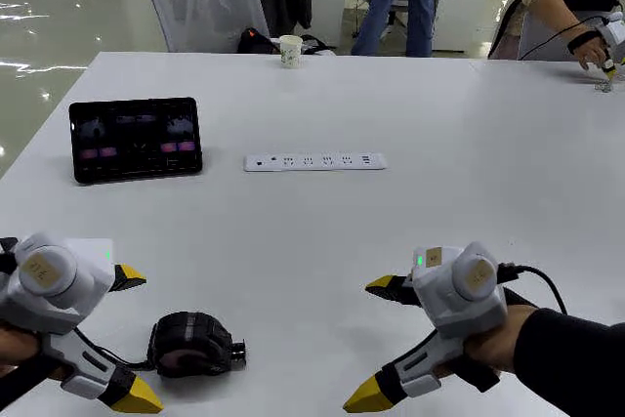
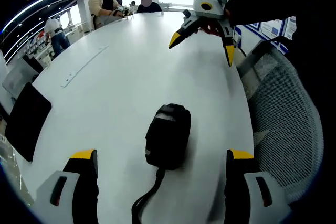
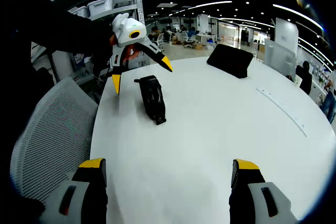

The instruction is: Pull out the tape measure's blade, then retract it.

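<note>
A black tape measure [image 1: 190,344] lies on the white table near its front edge, blade retracted, a black wrist strap trailing from it. My left gripper [image 1: 137,334] is open with its yellow-tipped jaws spread to either side of the tape measure [image 2: 168,136], not touching it. My right gripper [image 1: 376,344] is open too, about a hand's width to the right of the tape measure [image 3: 152,98], with nothing between its jaws. In the right gripper view the left gripper [image 3: 140,72] hangs just behind the tape measure. In the left gripper view the right gripper [image 2: 202,40] shows beyond it.
A white power strip [image 1: 314,161] lies mid-table, a dark tablet [image 1: 135,138] to its left, a paper cup [image 1: 290,50] at the far edge. A person's hand [image 1: 591,49] works at the far right corner. A mesh chair [image 2: 283,108] stands beside the table.
</note>
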A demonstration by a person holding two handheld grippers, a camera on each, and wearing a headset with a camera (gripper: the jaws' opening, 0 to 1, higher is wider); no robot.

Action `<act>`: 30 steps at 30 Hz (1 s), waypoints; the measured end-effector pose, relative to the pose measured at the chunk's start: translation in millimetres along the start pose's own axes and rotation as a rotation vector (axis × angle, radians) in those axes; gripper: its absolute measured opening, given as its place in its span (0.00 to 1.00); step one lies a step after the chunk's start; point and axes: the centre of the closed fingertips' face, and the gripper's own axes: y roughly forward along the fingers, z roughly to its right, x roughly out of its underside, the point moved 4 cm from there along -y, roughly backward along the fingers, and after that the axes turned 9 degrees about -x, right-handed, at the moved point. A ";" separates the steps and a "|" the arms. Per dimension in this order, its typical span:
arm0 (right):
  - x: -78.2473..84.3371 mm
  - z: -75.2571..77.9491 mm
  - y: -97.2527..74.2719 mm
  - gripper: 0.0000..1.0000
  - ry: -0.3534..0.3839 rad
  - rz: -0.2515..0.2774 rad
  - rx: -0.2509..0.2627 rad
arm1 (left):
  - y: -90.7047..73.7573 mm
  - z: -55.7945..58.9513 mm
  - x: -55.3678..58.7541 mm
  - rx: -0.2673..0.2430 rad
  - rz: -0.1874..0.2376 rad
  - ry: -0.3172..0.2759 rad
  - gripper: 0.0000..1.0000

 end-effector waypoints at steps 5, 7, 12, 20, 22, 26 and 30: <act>-6.0 4.4 10.9 0.99 -0.011 -0.011 -0.015 | 7.7 -3.5 -5.7 0.010 -0.009 0.047 0.98; -7.8 5.7 14.8 0.99 -0.019 -0.018 -0.023 | 9.7 -3.8 -8.4 0.012 -0.012 0.061 0.97; -12.9 9.4 24.4 0.99 -0.030 -0.028 -0.036 | 15.7 -3.7 -12.5 0.030 -0.031 0.081 0.94; -28.0 7.2 46.7 0.99 -0.065 -0.033 -0.061 | 30.3 -0.2 -16.5 0.043 -0.037 0.087 0.84; -30.8 6.6 52.4 0.99 -0.070 -0.036 -0.066 | 34.0 2.4 -16.4 0.054 -0.044 0.097 0.79; -34.8 6.5 61.0 0.99 -0.071 -0.034 -0.072 | 37.7 6.0 -16.0 0.066 -0.049 0.111 0.72; -36.2 7.6 68.9 0.99 -0.062 -0.033 -0.078 | 40.5 9.4 -17.3 0.080 -0.050 0.136 0.66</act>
